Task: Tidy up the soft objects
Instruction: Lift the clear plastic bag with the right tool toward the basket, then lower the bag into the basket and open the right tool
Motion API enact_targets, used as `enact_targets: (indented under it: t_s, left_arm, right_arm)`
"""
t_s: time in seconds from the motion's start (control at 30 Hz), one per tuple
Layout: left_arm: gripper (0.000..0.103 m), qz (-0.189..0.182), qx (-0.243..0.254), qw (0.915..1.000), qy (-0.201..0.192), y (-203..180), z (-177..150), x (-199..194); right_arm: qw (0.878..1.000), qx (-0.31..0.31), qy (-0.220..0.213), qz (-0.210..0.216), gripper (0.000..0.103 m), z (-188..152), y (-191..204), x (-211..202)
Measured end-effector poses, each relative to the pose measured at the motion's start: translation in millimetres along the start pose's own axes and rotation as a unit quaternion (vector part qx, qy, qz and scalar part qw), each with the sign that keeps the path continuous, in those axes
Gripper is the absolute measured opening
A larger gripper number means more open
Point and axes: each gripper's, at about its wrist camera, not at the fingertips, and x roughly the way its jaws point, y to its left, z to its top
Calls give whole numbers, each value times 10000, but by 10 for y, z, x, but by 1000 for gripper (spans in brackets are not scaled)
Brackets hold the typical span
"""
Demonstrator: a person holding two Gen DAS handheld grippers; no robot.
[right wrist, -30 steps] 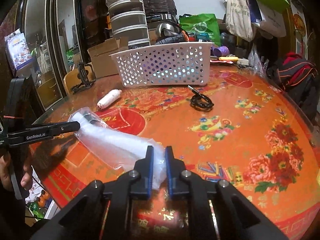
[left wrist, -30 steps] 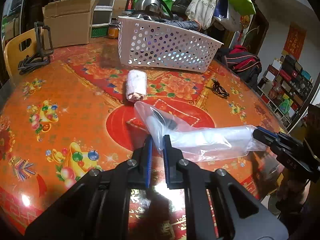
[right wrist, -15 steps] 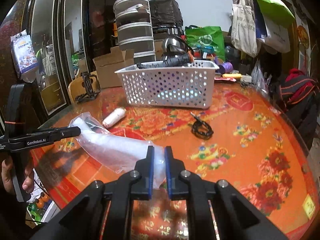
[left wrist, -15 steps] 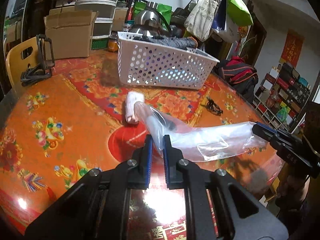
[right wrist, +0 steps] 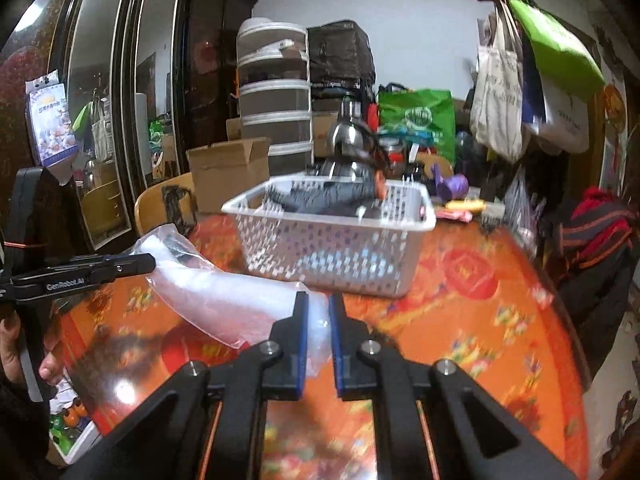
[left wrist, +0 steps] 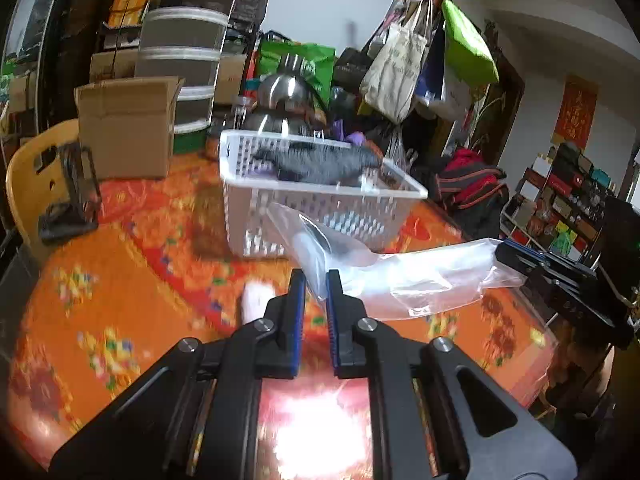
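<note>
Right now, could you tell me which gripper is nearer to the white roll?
Left. The left gripper hovers just right of the roll; the right gripper grips the far end of the bag, farther right.

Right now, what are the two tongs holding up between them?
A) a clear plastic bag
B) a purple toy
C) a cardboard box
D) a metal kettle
A: each end of the clear plastic bag is pinched, by the left tongs and the right tongs.
</note>
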Motion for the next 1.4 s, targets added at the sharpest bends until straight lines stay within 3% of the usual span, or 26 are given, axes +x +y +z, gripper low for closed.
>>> enact_targets:
  t_s: [0.2,0.37,0.63,0.97,1.33,1.4]
  left_arm:
    - [9,3,38,9997,-233,-46,658,29]
    - [9,219,228,9990,-306,-128,1249,205]
    - [9,516,217,9984,-20,-101,1994,906]
    - [9,944,185,9947,376,40,2148,1830]
    - [10,1181,62,9908,662,244,1906,2369]
    - [13,1187,96,9906,672,264,1849,2389]
  right_arm:
    - [9998,-111,-152,-55,8,545,-138,156]
    - [9997,-140,-187,-67,8,1046,-289,401]
    - [9998,49,-27,-177,8,1620,-649,970]
    - [9965,-50,466,-693,8,1852,-919,1877]
    - [9946,-239,564,-842,8,1745,-957,2268]
    - [9942,-238,622,-846,10,1700,-953,2326]
